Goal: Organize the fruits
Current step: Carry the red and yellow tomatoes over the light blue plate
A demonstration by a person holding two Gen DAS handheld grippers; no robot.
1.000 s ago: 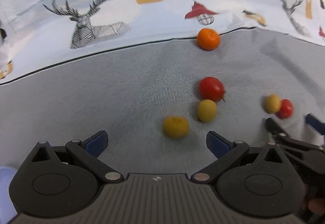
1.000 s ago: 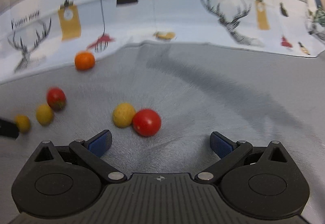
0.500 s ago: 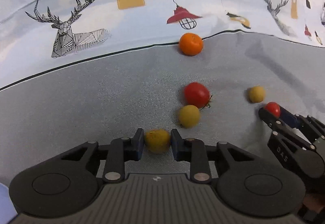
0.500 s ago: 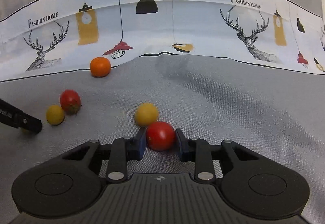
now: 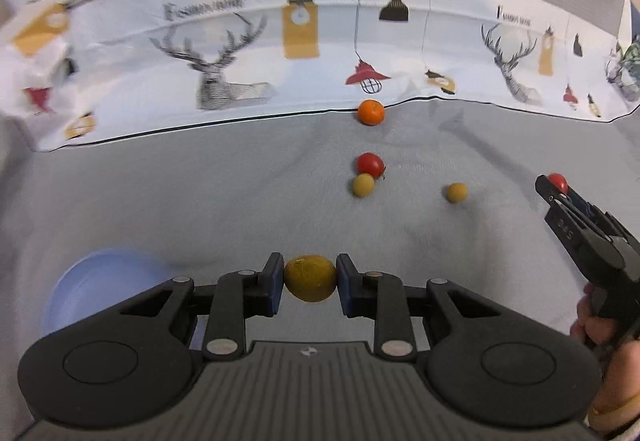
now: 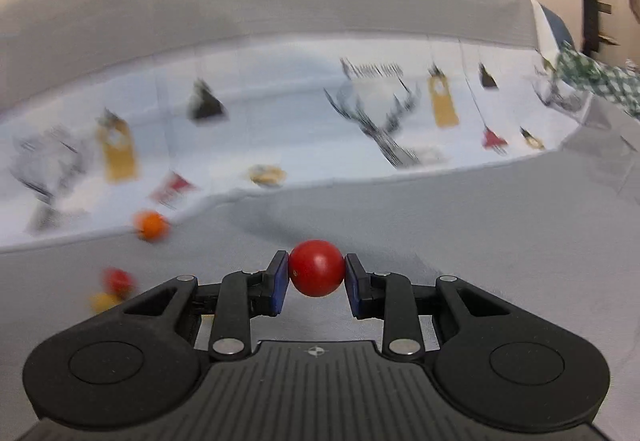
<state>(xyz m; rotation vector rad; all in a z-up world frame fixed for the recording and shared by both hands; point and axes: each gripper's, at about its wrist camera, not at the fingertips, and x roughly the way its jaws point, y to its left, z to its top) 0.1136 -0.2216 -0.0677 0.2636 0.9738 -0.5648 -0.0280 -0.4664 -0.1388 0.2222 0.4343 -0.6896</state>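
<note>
Your left gripper (image 5: 310, 278) was clamped on a round yellow fruit (image 5: 310, 278), your right gripper (image 6: 316, 268) on a glossy red tomato (image 6: 316, 267), both above the grey cloth (image 5: 200, 193).

The left gripper (image 5: 310, 278) points toward twelve o'clock, its blue-padded fingers (image 5: 274, 277) drawn in tight on a yellow fruit (image 5: 310, 278) pinched between them. The right gripper (image 6: 316, 268) is likewise closed, clamping a red tomato (image 6: 316, 268) between its pads. From the left wrist camera it enters at three o'clock, angled toward ten o'clock, with the person's bare hand (image 5: 608, 357) wrapped around its handle at four o'clock.
</note>
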